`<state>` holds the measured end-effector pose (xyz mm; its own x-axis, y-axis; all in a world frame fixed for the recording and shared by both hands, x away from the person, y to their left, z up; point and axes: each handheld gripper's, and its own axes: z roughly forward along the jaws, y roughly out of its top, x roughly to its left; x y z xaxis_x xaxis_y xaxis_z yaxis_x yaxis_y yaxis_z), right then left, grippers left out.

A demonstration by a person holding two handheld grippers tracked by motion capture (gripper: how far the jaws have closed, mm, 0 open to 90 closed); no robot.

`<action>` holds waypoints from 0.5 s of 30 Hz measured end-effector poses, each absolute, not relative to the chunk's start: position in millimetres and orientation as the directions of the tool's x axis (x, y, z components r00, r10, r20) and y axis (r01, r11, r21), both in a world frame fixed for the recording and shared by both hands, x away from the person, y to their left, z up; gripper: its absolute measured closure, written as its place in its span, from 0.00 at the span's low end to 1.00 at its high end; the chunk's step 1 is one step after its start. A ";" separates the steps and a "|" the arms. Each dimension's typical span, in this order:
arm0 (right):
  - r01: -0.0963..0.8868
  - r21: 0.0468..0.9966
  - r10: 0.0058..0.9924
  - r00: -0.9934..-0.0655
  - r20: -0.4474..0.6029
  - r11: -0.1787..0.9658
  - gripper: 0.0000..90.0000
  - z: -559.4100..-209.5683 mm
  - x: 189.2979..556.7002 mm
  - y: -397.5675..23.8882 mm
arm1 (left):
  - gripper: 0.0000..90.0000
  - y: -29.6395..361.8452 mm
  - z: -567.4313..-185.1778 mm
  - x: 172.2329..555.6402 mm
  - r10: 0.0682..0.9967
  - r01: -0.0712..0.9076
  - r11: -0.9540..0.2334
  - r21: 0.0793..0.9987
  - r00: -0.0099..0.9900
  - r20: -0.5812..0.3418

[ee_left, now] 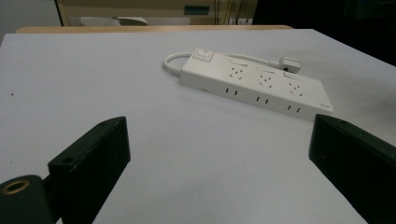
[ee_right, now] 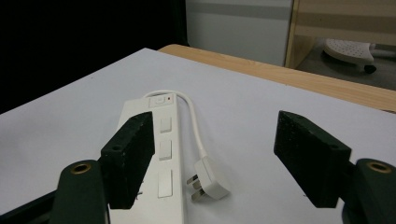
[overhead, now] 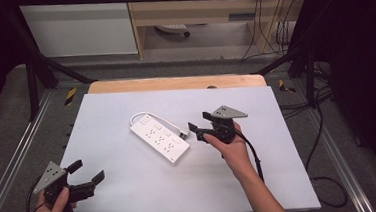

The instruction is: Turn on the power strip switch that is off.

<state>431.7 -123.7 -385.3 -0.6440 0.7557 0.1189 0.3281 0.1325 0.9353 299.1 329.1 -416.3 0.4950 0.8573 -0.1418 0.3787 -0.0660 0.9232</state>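
Held low at the bench's [overhead: 132,200] near-left corner, the left gripper [overhead: 88,172] is spread, released. Mid-bench, a white smooth plastic rectangular power strip [overhead: 159,138] lies diagonally, switch end far-left, its plug [ee_right: 208,184] beside it. The right gripper [overhead: 199,122] is held released over the plug.

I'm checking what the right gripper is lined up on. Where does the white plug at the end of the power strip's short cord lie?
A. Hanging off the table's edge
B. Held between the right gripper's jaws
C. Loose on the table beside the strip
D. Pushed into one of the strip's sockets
C: the white three-pin plug lies on the white table sheet beside the white rectangular power strip, ahead of the open right gripper, pins bare.
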 end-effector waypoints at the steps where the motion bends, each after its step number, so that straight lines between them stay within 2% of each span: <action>1: 0.330 0.935 0.754 -0.646 0.120 0.133 0.32 -385.8 432.0 -123.0 | 0.06 329.1 -416.3 299.2 0.857 0.377 -0.067 0.924 0.496 -0.140; 15: 0.342 0.928 0.747 -0.654 0.120 0.150 0.35 -393.5 436.9 -113.2 | 0.06 328.8 -416.4 299.2 0.856 0.379 -0.075 0.922 0.500 -0.136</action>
